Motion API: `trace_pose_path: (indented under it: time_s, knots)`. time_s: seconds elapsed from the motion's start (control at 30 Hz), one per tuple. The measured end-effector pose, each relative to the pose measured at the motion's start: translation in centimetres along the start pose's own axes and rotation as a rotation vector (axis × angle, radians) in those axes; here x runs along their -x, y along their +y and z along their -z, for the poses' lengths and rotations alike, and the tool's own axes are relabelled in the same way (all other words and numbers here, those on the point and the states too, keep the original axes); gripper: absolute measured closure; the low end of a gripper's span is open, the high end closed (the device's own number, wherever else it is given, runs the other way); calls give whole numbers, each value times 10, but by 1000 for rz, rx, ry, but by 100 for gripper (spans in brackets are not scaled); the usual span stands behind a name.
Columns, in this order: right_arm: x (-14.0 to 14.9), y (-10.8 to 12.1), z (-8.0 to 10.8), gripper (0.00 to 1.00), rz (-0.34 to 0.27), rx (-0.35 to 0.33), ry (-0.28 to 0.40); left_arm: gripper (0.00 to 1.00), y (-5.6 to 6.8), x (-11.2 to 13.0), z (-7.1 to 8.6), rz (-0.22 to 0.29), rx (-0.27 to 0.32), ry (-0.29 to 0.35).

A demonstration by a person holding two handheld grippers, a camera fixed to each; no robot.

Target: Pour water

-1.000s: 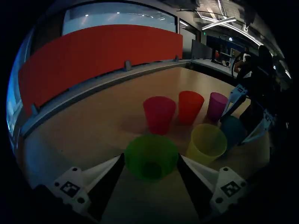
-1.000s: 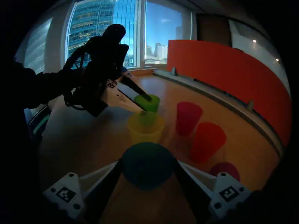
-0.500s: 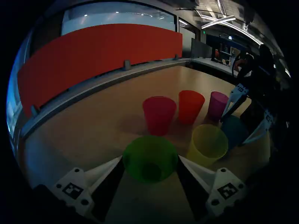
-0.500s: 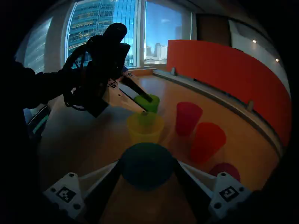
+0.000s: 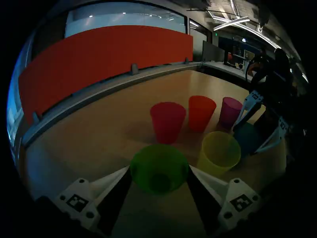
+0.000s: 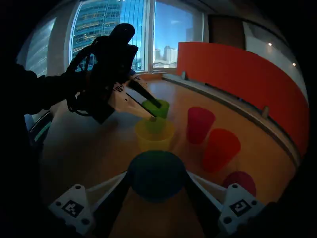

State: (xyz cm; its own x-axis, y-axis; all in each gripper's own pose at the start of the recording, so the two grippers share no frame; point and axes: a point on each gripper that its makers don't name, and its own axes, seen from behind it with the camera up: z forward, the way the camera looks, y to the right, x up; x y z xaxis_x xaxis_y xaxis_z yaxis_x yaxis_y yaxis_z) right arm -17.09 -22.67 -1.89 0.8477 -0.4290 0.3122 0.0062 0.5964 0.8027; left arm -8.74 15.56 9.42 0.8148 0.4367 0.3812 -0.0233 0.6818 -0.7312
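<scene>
While the left gripper [image 5: 159, 168] clamps the green cup [image 5: 158, 156] by its sides and the right gripper [image 6: 157, 174] likewise pinches the teal cup [image 6: 157, 162], each cup sits right between its own fingertips. Just beyond both stands the yellow cup [image 5: 219, 150], with the red cup [image 5: 167, 121] farther out on the table [image 5: 111, 119]. Such thin plastic is probably light, slick and squashy, so hold mid-wall, gently.

You had dim, fisheye-warped views, the bright windows [image 6: 168, 39] throwing everything before them into dark silhouette.
</scene>
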Motion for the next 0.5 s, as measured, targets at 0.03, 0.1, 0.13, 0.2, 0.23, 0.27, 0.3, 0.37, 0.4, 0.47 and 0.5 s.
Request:
trace_pose_path:
  time_s: [0.03, 0.1, 0.13, 0.2, 0.23, 0.27, 0.3, 0.37, 0.4, 0.47, 0.5]
  knots:
    - [-1, 0, 0, 8, -4, 1, 4, 12, 0, 0, 0, 0, 0, 1]
    - [-4, 1, 2, 8, -12, 3, 13, 12, 1, -1, 1, 1, 1, 4]
    - [-6, 1, 3, 8, -16, 3, 17, 12, 1, -2, 2, 1, 1, 6]
    - [-10, 1, 5, 8, -22, 5, 27, 12, 1, -4, 4, 1, -1, 12]
    - [-11, 2, 7, 8, -23, 6, 30, 12, 1, -5, 6, 1, -2, 15]
    - [-14, 2, 8, 8, -25, 7, 34, 12, 1, -6, 7, 1, -3, 19]
    - [-15, 3, 10, 8, -25, 9, 38, 12, 2, -8, 9, 0, -4, 25]
    - [-19, 3, 13, 8, -26, 13, 46, 12, 3, -12, 14, -3, -7, 38]
    - [-21, 3, 14, 8, -27, 15, 50, 12, 3, -14, 16, -4, -9, 45]
    - [-24, 4, 18, 8, -29, 19, 60, 12, 4, -18, 22, -6, -12, 62]
    - [-26, 3, 19, 8, -29, 21, 64, 12, 5, -20, 24, -6, -14, 69]
